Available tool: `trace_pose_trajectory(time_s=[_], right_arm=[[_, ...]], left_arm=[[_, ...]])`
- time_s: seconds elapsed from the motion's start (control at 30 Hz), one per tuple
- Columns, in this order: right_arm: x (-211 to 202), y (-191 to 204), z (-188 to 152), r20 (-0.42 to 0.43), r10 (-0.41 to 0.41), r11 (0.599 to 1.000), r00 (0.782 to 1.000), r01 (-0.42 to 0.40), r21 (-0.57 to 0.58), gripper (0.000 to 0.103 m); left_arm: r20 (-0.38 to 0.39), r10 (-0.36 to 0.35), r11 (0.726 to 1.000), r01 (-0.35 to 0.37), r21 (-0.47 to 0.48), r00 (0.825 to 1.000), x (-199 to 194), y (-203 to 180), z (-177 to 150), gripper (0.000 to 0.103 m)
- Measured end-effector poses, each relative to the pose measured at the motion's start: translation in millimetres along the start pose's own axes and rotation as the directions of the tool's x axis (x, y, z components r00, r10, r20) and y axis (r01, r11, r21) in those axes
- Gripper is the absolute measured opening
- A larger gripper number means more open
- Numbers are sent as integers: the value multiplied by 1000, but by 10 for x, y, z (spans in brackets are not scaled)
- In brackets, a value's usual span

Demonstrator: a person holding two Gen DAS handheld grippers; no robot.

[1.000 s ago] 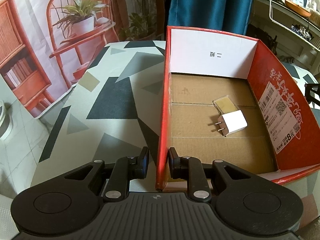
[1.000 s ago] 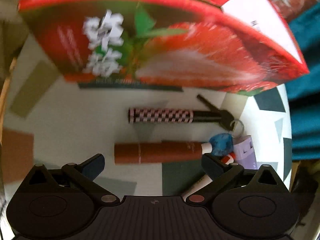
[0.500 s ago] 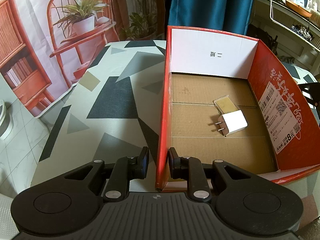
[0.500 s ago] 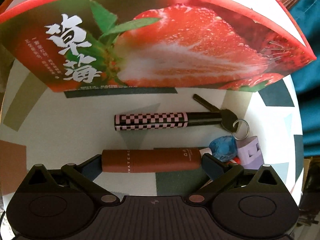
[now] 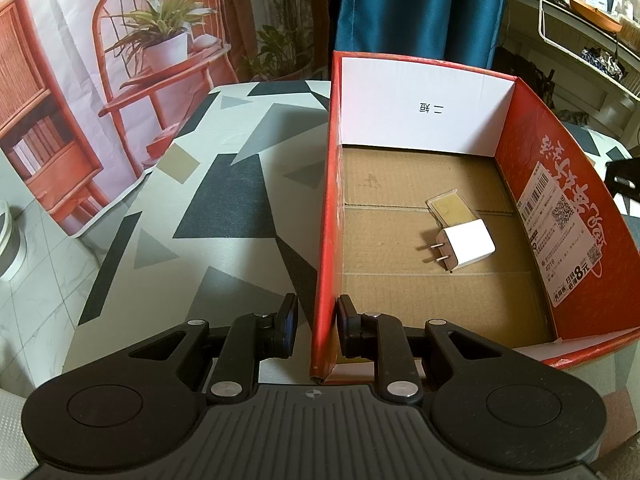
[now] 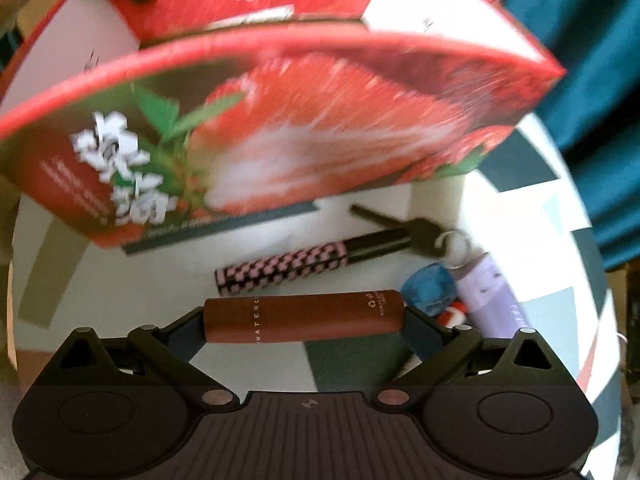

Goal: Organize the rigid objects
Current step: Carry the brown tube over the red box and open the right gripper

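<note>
**Brown tube now between the right fingers**

Right gripper [image 6: 304, 322] has rolled and shifted over the bench [image 6: 120, 280]; the brown tube [image 6: 304, 314], earlier ahead of it, now sits pinched end to end. Likely bound for the box [image 5: 332, 200].

Left gripper [image 5: 318, 324] unchanged, pinching the box's thin cardboard wall. Inside: white plug [image 5: 466, 246], flat yellow case [image 5: 452, 208].

Tube smooth, rigid, cylindrical.

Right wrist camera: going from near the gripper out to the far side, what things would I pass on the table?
Brown tube between the right gripper fingers → pink-and-black checkered tube → dark key → strawberry-printed box.
</note>
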State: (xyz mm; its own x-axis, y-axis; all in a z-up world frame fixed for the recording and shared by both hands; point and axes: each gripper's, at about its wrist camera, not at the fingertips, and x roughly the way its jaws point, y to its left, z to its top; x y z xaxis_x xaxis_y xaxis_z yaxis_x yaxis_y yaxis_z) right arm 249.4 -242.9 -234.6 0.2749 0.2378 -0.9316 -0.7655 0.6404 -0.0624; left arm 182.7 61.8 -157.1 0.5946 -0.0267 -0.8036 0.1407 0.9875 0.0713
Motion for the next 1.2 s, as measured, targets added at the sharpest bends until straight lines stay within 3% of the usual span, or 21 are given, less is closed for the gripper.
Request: trace_pose_trajectory(time_s=[0.2, 0.5, 0.7, 0.93, 1.2], right_arm=[[-469, 2, 86, 143, -47, 999, 989, 43, 27, 99], [-1018, -81, 508, 357, -94, 996, 930, 86, 40, 99], [-776, 48, 824, 315, -108, 989, 943, 133, -58, 99], [-445, 14, 941, 242, -146, 986, 959, 162, -49, 99], [-250, -5, 926, 194, -214, 976, 957, 219, -6, 99]], left_arm=[[0, -1, 1000, 1, 3, 1000, 5, -4, 1, 23], [0, -3, 1000, 3, 12, 1000, 6, 1, 2, 23], [0, -2, 1000, 2, 13, 1000, 5, -2, 2, 23], [2, -9, 1000, 9, 8, 1000, 7, 14, -2, 23], [4, -10, 1000, 10, 10, 1000, 5, 19, -7, 23]])
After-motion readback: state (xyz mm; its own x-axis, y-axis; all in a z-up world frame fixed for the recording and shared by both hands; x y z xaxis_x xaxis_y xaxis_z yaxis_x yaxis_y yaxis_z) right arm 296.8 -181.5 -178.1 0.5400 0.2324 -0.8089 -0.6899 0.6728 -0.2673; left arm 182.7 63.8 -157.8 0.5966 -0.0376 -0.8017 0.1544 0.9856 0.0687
